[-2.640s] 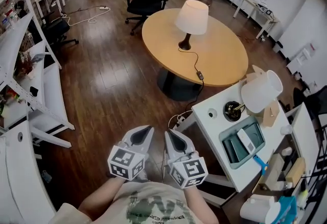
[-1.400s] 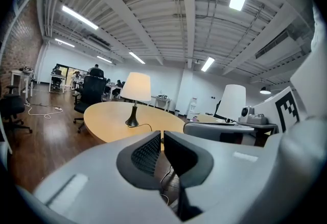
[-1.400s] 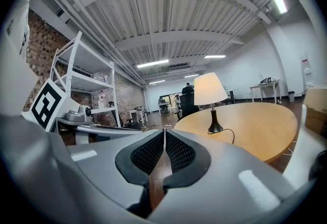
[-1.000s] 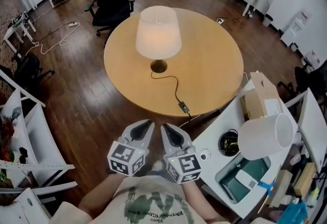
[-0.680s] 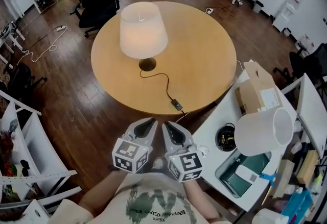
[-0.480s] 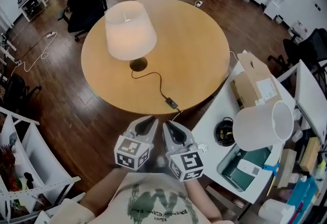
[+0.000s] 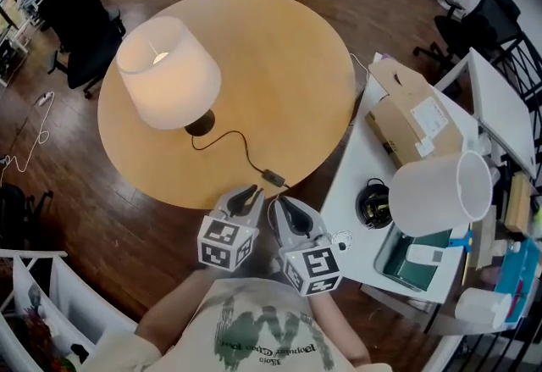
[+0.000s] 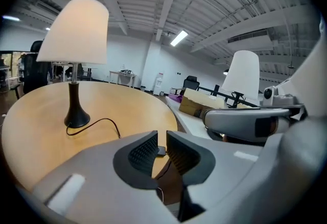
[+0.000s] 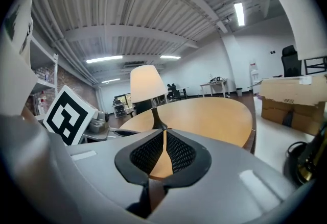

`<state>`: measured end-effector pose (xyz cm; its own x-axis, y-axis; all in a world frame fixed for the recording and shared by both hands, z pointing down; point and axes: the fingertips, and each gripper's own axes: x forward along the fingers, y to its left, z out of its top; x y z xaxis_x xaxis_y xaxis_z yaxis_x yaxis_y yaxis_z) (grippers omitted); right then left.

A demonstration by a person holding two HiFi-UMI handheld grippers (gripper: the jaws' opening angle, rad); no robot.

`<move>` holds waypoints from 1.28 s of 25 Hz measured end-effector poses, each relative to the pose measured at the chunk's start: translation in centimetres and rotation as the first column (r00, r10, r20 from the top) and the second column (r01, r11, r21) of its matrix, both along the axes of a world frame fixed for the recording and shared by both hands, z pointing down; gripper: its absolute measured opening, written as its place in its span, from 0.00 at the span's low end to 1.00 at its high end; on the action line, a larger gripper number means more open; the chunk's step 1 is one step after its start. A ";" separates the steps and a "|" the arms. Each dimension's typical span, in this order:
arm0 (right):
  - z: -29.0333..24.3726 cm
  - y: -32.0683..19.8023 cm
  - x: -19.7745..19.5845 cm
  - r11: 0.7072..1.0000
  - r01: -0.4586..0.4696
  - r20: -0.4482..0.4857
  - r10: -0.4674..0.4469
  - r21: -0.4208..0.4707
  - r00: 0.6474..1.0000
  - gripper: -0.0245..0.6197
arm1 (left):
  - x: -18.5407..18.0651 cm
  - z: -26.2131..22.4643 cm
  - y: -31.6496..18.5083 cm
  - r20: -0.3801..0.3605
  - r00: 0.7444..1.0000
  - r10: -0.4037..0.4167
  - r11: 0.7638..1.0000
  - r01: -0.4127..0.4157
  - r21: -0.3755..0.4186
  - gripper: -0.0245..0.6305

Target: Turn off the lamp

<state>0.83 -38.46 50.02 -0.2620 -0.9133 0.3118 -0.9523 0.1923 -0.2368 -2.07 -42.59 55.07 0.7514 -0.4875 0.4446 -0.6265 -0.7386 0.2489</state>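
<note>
The lamp (image 7: 169, 74) stands lit on the round wooden table (image 7: 279, 65), its white shade glowing above a dark base (image 7: 199, 123). Its black cord runs to an inline switch (image 7: 273, 177) near the table's front edge. My left gripper (image 7: 251, 192) hovers just short of that switch. Its jaws have just been opening to a narrow gap with nothing between them. In the left gripper view the switch (image 8: 161, 151) shows through the left gripper (image 8: 162, 139), with the lamp (image 8: 76, 31) to the left. My right gripper (image 7: 278, 203) is shut beside it and points at the lamp (image 9: 147, 82).
To the right stands a white desk (image 7: 356, 192) bearing a cardboard box (image 7: 415, 120), a second, unlit white lampshade (image 7: 440, 192) and a green tray (image 7: 415, 247). Black office chairs (image 7: 80, 23) stand beyond the table on the dark wood floor.
Both grippers have moved forward and down to the table's near edge. The lamp, cord and switch now lie much closer to the grippers.
</note>
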 end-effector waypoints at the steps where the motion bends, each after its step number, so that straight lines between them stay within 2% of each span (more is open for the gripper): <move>1: 0.1 -0.4 0.1 1.000 -0.022 -0.001 0.022 -0.004 1.000 0.06 | 0.2 0.5 -0.5 0.008 1.000 0.018 1.000 -0.018 -0.007 0.08; 7: 0.9 -1.7 1.4 0.991 -0.131 -0.016 0.131 -0.033 0.991 0.06 | 2.0 4.1 -2.6 0.056 0.991 0.122 0.991 -0.119 -0.061 0.12; 15: 2.0 -1.8 2.9 0.966 -0.250 -0.026 0.249 -0.072 0.968 0.06 | 3.7 8.3 -3.8 0.128 0.965 0.228 0.970 -0.214 -0.116 0.14; 21: 2.6 -1.8 4.1 0.951 -0.297 -0.036 0.295 -0.084 0.955 0.06 | 4.4 10.0 -4.2 0.157 0.955 0.252 0.964 -0.234 -0.124 0.19; 32: 2.9 -2.5 4.3 0.945 -0.316 -0.039 0.314 -0.083 0.949 0.06 | 4.8 10.2 -4.7 0.141 0.954 0.266 0.956 -0.243 -0.162 0.20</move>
